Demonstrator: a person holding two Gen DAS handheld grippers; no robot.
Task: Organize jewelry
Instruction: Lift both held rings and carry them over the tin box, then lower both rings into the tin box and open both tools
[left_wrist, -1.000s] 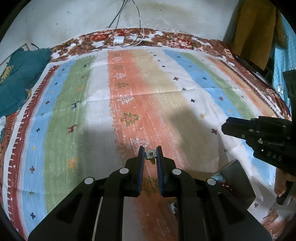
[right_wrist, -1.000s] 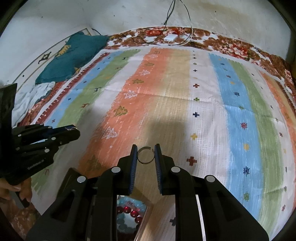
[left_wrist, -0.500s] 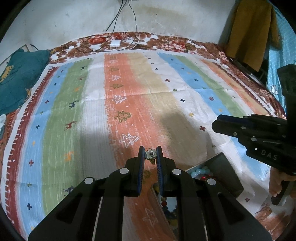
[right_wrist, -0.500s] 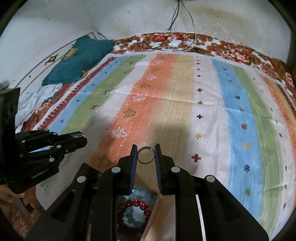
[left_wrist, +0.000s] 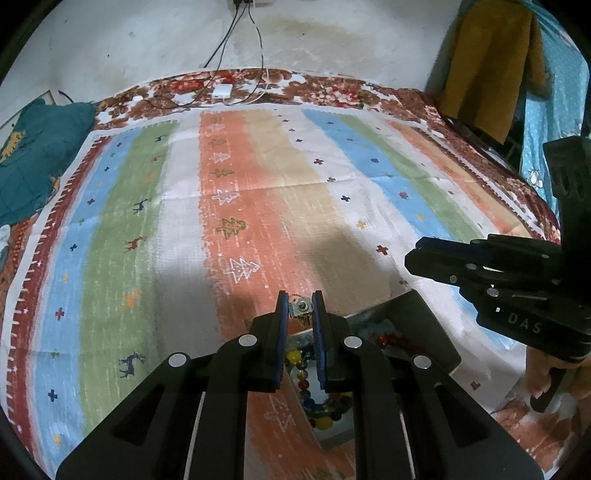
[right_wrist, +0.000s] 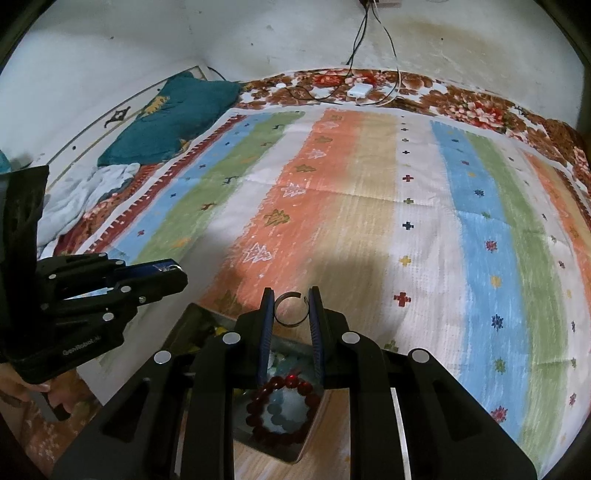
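Left wrist view
Left claw (left_wrist: 300, 308): we have it nearly closed, the two blue pads pinching a small square metal stud earring (left_wrist: 300, 307) at the very tips.
Below the claw: the dark jewelry box (left_wrist: 424, 325) lies open on the striped bed cover (left_wrist: 147, 221), partly hidden by our own fingers; a multicoloured bead bracelet (left_wrist: 325, 410) sits in the compartment right under the claw.
To the right of the claw: the right claw (left_wrist: 413, 258) reaches in sideways, level with ours and just apart from it.
Step in hand: we judge that the earring is being carried above the box, not yet set down.

Right wrist view
Right claw (right_wrist: 291, 308): narrowly parted and closed on a thin open metal ring (right_wrist: 291, 310), held upright between the pads.
Below this claw: a red bead bracelet (right_wrist: 282, 410) around pale blue beads (right_wrist: 282, 406), in another compartment of the box.
To the left: the left claw (right_wrist: 173, 273), near the box's far corner.
Next move: each piece, we think, needs lowering over a compartment before the pads are eased apart; which compartment suits small pieces we cannot tell, as our claws cover much of the box.
Risk: both pieces are tiny and could bounce onto the bed cover if released from high up.
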